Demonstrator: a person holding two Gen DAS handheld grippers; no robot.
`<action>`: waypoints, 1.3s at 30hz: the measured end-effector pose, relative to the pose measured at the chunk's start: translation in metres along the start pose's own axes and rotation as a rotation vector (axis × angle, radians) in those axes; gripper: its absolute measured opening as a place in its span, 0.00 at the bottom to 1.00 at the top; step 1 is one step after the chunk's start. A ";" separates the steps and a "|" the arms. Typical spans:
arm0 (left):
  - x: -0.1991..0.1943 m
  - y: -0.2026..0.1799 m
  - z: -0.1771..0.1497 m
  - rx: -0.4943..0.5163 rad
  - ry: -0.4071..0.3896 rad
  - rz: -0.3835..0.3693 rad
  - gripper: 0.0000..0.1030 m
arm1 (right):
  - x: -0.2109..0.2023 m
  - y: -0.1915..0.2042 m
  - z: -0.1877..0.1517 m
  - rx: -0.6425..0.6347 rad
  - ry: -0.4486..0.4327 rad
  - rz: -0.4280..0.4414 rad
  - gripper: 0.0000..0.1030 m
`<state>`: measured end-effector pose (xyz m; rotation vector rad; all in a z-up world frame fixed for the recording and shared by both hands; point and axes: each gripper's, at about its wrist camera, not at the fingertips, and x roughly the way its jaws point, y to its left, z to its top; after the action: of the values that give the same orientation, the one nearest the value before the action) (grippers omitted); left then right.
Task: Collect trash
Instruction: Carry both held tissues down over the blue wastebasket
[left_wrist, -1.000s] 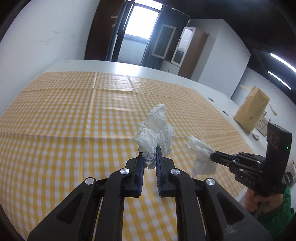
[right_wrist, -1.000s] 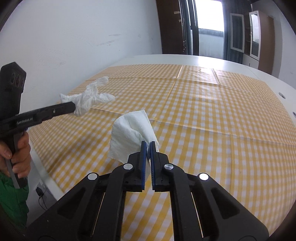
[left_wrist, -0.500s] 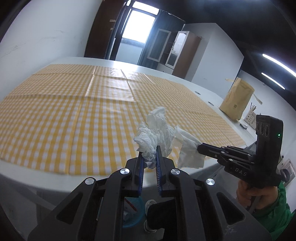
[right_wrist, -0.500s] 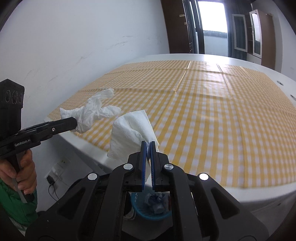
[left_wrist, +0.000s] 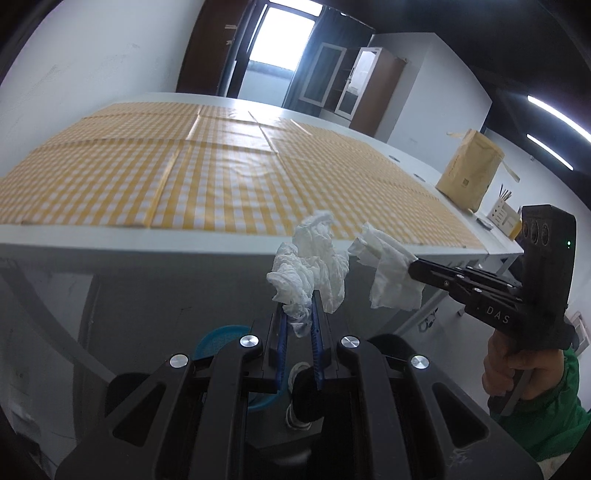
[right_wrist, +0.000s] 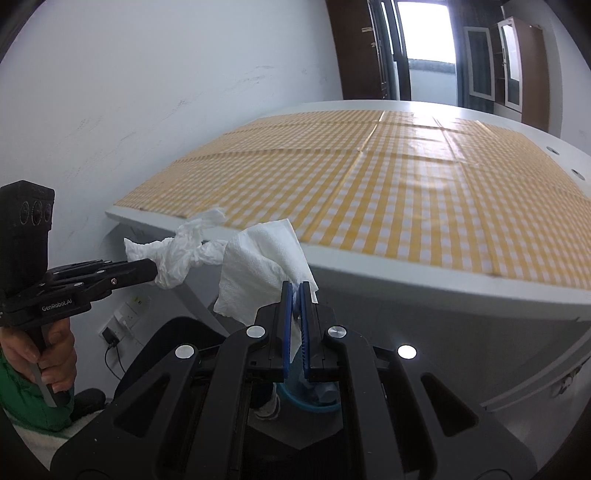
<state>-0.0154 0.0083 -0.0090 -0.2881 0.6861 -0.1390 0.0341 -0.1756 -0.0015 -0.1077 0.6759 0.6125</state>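
Observation:
My left gripper is shut on a crumpled white tissue, held below the table's front edge. The tissue also shows in the right wrist view, at the left gripper's tip. My right gripper is shut on a flatter white paper towel, seen from the left wrist view at the right gripper's tip. A blue bin stands on the floor under both grippers, mostly hidden behind them; it also shows in the right wrist view.
The white table with a yellow checked cloth lies ahead, above gripper height. A brown paper bag stands at its far right. A wall socket with a plugged cable is at the lower left. A shoe is beside the bin.
Both grippers have drawn back off the table and dropped below its front edge, each still holding its paper. The blue bin on the floor has come into view beneath them.

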 end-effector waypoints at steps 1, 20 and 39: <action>-0.001 0.000 -0.005 0.007 0.006 0.003 0.10 | 0.000 0.003 -0.004 -0.001 0.005 0.002 0.04; 0.047 0.035 -0.066 -0.052 0.169 0.042 0.10 | 0.045 0.000 -0.075 0.011 0.157 -0.024 0.04; 0.171 0.091 -0.097 -0.181 0.405 0.143 0.10 | 0.185 -0.043 -0.127 0.083 0.436 -0.073 0.04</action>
<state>0.0562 0.0362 -0.2115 -0.3876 1.1211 0.0033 0.1010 -0.1552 -0.2183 -0.1910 1.1129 0.4925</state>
